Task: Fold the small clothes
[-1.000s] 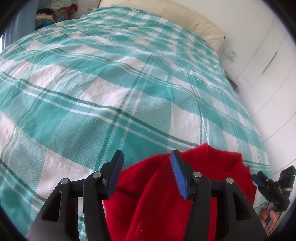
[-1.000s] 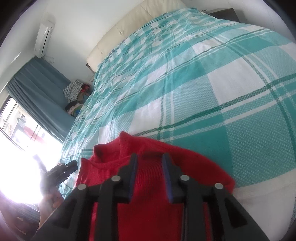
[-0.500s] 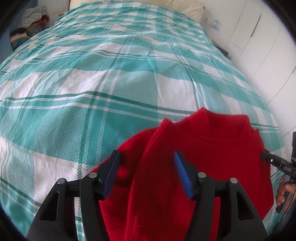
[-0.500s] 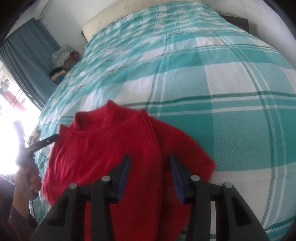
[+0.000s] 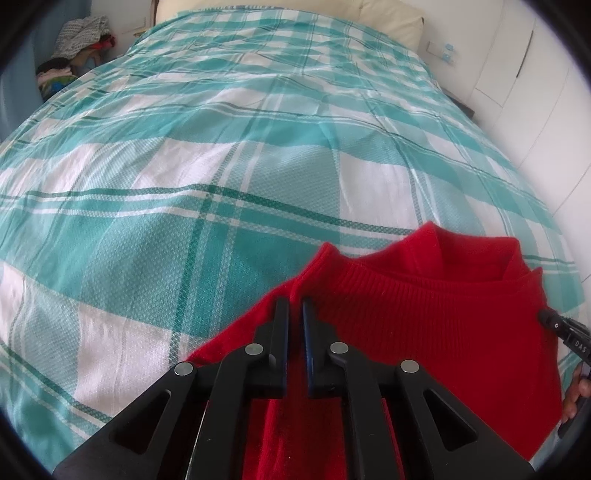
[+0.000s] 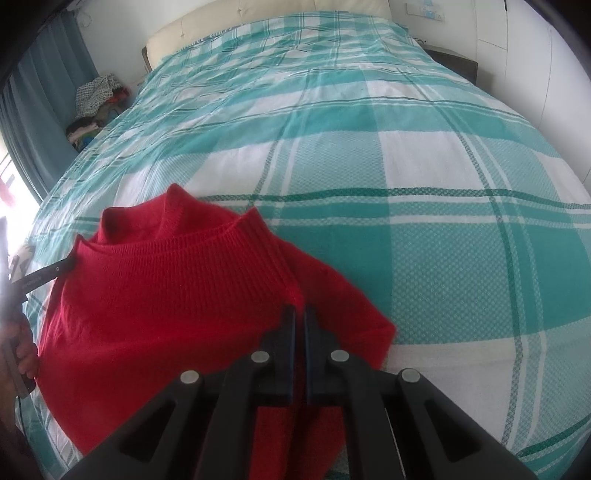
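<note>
At the bottom of each wrist view, two black grippers now pinch a red knitted sweater (image 5: pixel 424 325) by its shoulders. The left gripper (image 5: pixel 294 314) has its jaws closing, drawn in from a wide spread a second ago to a narrow slit, with a ridge of red knit caught between the blue pads at the sweater's left shoulder seam. The right gripper (image 6: pixel 300 317) is clamped tight on the opposite shoulder seam, where a small tuft of red wool stands up between its pads; a second ago its jaws were still apart over the fabric.

Outward from the jaws, the sweater lies on the near edge of a bed, its ribbed collar pointing toward twelve o'clock. From the left view its body spreads toward three o'clock, where the other gripper's tip touches the far shoulder and part of a hand (image 5: pixel 576 397) shows. From the right view it spreads toward nine o'clock.

Beyond the sweater stretches a teal and white checked bedspread (image 6: pixel 424 177), with a cream headboard (image 6: pixel 258 11) at twelve o'clock and a pile of clothes (image 6: pixel 96 107) at ten o'clock.

With both shoulders now gripped, the garment looks ready to be lifted or spread flat; no fold is made yet.
</note>
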{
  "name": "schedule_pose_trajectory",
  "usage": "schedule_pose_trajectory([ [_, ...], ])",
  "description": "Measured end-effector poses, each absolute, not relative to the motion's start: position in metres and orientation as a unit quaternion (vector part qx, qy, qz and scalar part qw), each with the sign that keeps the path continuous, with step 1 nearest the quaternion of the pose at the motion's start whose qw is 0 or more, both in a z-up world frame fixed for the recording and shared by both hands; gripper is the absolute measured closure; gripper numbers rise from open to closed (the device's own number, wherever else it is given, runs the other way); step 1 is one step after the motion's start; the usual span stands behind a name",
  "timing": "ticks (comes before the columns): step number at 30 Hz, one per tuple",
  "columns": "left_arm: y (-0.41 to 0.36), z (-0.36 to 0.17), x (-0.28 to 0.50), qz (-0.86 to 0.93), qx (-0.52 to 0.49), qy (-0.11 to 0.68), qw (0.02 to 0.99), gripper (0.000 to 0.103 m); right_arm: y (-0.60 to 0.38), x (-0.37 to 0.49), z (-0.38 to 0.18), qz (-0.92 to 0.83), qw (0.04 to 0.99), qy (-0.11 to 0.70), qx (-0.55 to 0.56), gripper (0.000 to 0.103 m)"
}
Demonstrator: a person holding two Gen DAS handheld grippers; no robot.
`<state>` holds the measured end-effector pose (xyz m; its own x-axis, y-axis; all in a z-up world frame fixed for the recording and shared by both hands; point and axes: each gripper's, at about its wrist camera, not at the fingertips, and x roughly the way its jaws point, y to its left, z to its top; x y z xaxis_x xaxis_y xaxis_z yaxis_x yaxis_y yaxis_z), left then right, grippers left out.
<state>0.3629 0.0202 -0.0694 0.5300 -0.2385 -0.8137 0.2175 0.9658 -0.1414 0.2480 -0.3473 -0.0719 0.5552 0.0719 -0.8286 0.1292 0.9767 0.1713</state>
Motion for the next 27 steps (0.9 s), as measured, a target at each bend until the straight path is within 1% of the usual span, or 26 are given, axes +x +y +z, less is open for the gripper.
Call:
schedule_pose_trajectory([
  [2, 0.021, -0.058, 0.356, -0.123, -0.004, 0.454, 0.882, 0.076, -0.347, 0.243, -0.061, -0.010, 0.879, 0.462, 0.119, 0.089],
  [3, 0.024, -0.051, 0.350, -0.119, -0.003, 0.446, 0.887, 0.058, -0.347, 0.237, -0.053, -0.010, 0.883, 0.453, 0.124, 0.080],
  [4, 0.027, -0.042, 0.343, -0.119, -0.005, 0.435, 0.892, 0.045, -0.346, 0.230, -0.045, -0.006, 0.887, 0.444, 0.128, 0.079],
  [6, 0.032, -0.025, 0.324, -0.124, -0.008, 0.417, 0.901, 0.038, -0.340, 0.213, -0.027, 0.004, 0.891, 0.435, 0.129, 0.079],
  [8, 0.033, -0.011, 0.303, -0.136, -0.007, 0.407, 0.903, 0.035, -0.327, 0.193, -0.011, 0.036, 0.893, 0.429, 0.131, 0.079],
  [10, 0.028, -0.003, 0.279, -0.150, -0.001, 0.397, 0.906, 0.023, -0.307, 0.172, -0.004, 0.076, 0.890, 0.430, 0.132, 0.079],
  [12, 0.022, -0.004, 0.253, -0.155, 0.006, 0.394, 0.906, 0.016, -0.288, 0.154, -0.008, 0.097, 0.884, 0.442, 0.121, 0.079],
  [15, 0.019, -0.016, 0.220, -0.161, -0.003, 0.413, 0.896, 0.016, -0.275, 0.131, -0.035, 0.094, 0.867, 0.478, 0.107, 0.079],
  [18, 0.025, -0.022, 0.187, -0.156, -0.023, 0.415, 0.896, 0.015, -0.285, 0.110, -0.056, 0.048, 0.858, 0.504, 0.090, 0.079],
  [21, 0.030, -0.024, 0.155, -0.141, -0.030, 0.403, 0.904, 0.005, -0.297, 0.081, -0.048, 0.024, 0.875, 0.475, 0.086, 0.078],
  [23, 0.027, -0.028, 0.137, -0.132, -0.022, 0.396, 0.908, 0.004, -0.303, 0.063, -0.040, 0.006, 0.891, 0.445, 0.092, 0.055],
  [24, 0.023, -0.031, 0.130, -0.131, -0.015, 0.399, 0.908, 0.004, -0.307, 0.052, -0.037, -0.009, 0.902, 0.421, 0.093, 0.032],
  [25, 0.020, -0.035, 0.126, -0.131, -0.006, 0.402, 0.906, 0.003, -0.310, 0.044, -0.034, -0.033, 0.911, 0.402, 0.090, 0.019],
  [27, 0.014, -0.043, 0.119, -0.130, 0.011, 0.409, 0.903, 0.003, -0.314, 0.033, -0.030, -0.066, 0.917, 0.383, 0.084, 0.017],
])
